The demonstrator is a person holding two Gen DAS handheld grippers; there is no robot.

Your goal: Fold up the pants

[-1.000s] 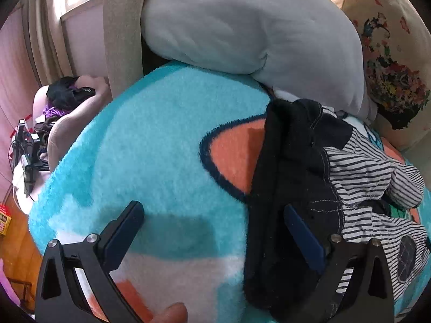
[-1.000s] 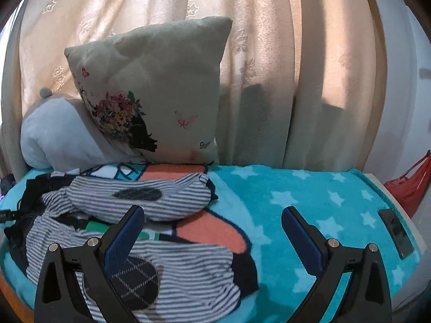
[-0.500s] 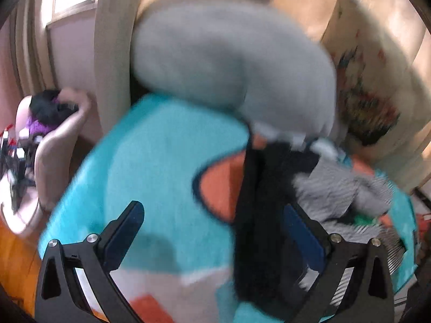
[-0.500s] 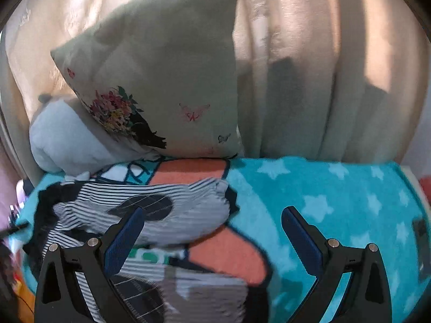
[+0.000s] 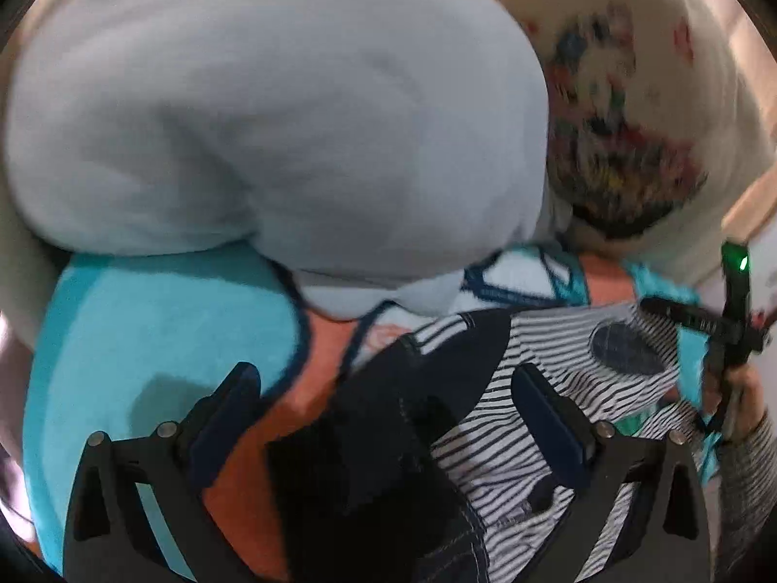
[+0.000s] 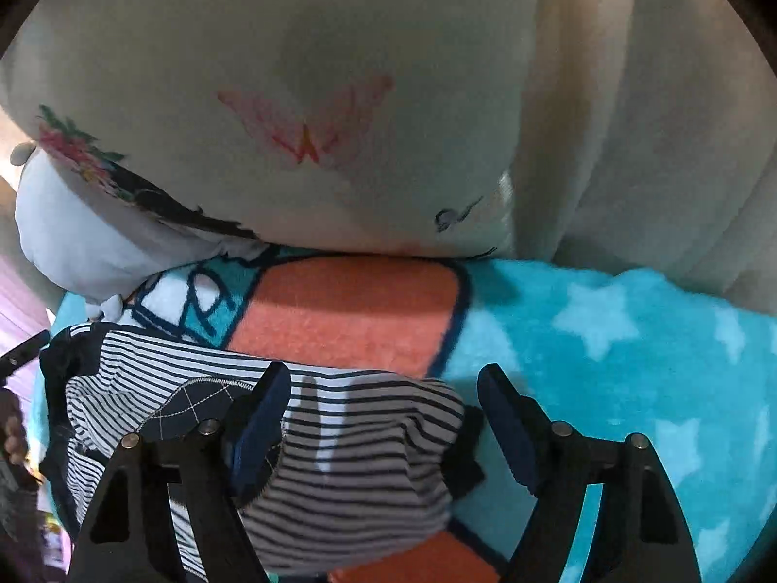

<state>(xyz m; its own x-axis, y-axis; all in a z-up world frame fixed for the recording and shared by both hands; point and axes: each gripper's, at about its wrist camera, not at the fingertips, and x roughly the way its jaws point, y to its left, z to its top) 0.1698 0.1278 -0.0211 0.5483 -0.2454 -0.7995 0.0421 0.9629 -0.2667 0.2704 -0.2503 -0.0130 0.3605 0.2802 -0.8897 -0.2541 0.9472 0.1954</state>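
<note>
The striped pants (image 5: 524, 418) with a dark waistband (image 5: 388, 437) and dark knee patches lie crumpled on a turquoise and orange blanket (image 5: 145, 340). My left gripper (image 5: 388, 422) is open, its jaws spread over the dark waistband end, touching nothing I can make out. My right gripper (image 6: 383, 418) is open over the striped leg end (image 6: 359, 452), which lies between the jaws. The right gripper also shows at the right edge of the left wrist view (image 5: 723, 340).
A grey plush cushion (image 5: 272, 116) and a floral pillow (image 6: 301, 97) lean close behind the pants. Beige curtains (image 6: 631, 121) hang behind. The starred blanket (image 6: 631, 340) stretches to the right.
Both grippers have moved forward and down toward the pants. The left one swung right onto the dark waistband; the right one came over the striped leg end. Both stayed open.
</note>
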